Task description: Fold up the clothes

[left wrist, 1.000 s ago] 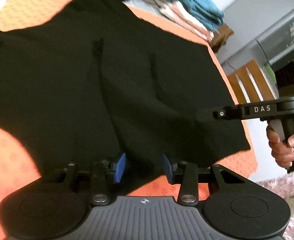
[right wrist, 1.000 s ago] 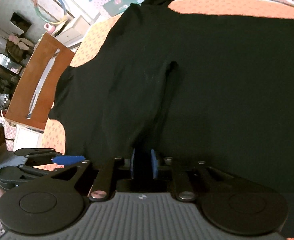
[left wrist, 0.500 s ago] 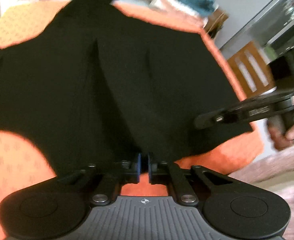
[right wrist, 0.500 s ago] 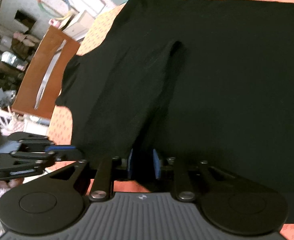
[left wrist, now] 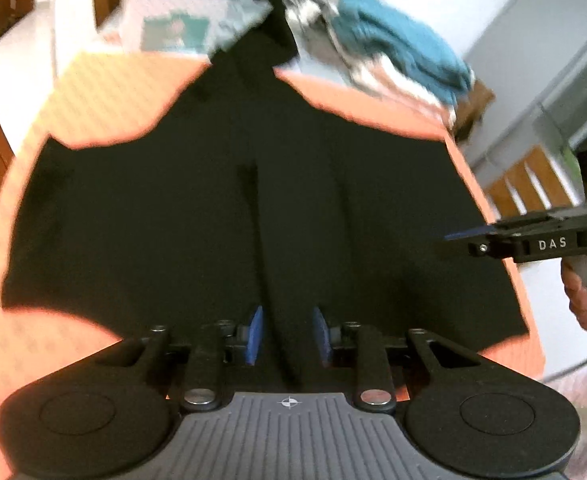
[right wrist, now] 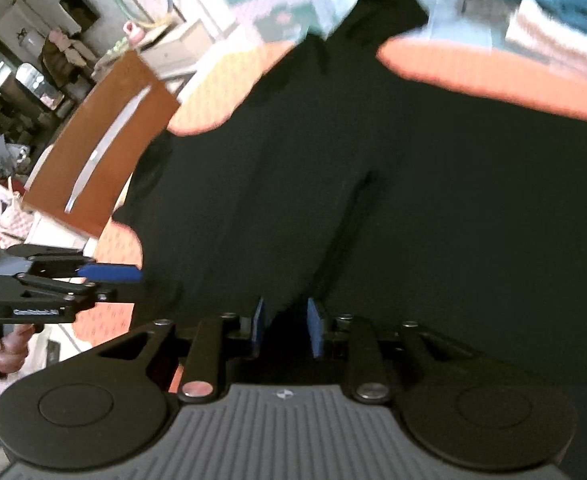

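Note:
A black garment [left wrist: 181, 216] lies spread over the orange tablecloth [left wrist: 93, 92], also seen as the black garment [right wrist: 453, 208] in the right wrist view. My left gripper [left wrist: 288, 336] is at its near hem, blue pads apart, and a raised ridge of black cloth runs between them. My right gripper [right wrist: 286, 330] stands the same way at the hem farther right, pads apart over a cloth ridge. Each gripper shows from the side in the other's view: the right gripper [left wrist: 465, 242] and the left gripper [right wrist: 109, 280], each held by a hand [left wrist: 585, 300].
A pile of folded blue and pink textiles [left wrist: 405, 56] sits at the table's far right. Teal boxes [left wrist: 177, 4] stand behind the far edge. A wooden chair back [right wrist: 97, 148] is off the left side and a slatted chair [left wrist: 529, 184] off the right.
Half a second ago my left gripper was pinched shut on the hem; its pads now stand apart. The right pads have widened a little. Both cameras pulled back, so more garment shows.

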Action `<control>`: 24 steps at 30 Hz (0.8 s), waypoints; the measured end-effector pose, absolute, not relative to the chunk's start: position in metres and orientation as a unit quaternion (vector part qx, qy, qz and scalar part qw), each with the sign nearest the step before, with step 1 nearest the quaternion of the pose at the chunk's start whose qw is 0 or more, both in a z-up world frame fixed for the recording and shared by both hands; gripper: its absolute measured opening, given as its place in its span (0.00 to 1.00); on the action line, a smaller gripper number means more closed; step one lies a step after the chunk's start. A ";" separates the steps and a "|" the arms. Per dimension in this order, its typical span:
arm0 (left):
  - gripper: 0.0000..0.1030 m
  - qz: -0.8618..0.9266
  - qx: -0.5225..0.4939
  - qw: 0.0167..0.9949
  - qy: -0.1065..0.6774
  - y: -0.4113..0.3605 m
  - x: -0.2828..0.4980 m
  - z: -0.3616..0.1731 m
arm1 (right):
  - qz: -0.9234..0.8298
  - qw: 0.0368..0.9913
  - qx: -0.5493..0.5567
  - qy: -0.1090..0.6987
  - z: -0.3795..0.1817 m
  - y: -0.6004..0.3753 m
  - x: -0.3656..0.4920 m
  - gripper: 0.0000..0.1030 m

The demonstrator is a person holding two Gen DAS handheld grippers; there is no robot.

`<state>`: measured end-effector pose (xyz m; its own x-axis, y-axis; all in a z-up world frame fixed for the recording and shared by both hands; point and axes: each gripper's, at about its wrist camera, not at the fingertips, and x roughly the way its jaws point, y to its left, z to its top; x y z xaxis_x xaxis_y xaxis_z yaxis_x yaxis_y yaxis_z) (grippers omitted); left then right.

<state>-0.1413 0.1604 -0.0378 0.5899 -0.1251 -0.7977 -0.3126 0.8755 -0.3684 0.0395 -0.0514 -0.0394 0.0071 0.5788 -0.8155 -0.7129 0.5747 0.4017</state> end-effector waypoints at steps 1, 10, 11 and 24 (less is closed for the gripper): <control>0.30 0.061 -0.248 0.861 0.440 0.167 -0.137 -0.033 | 0.456 0.715 -0.062 0.526 -0.032 -0.050 0.050 0.29; 0.31 0.106 -0.270 0.873 0.392 0.208 -0.086 -0.020 | 0.437 0.758 -0.046 0.483 -0.006 -0.020 0.161 0.29; 0.31 0.110 -0.271 0.873 0.390 0.212 -0.081 -0.020 | 0.434 0.760 -0.044 0.481 -0.007 -0.014 0.174 0.29; 0.31 0.116 -0.275 0.862 0.410 0.249 0.008 -0.061 | 0.410 0.777 -0.025 0.477 -0.035 0.074 0.331 0.34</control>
<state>0.0083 0.2490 -0.0605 0.6368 -0.0252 -0.7706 -0.4254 0.8221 -0.3784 0.3308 0.0737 -0.0350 0.2080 0.6137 -0.7616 -0.6609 0.6622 0.3531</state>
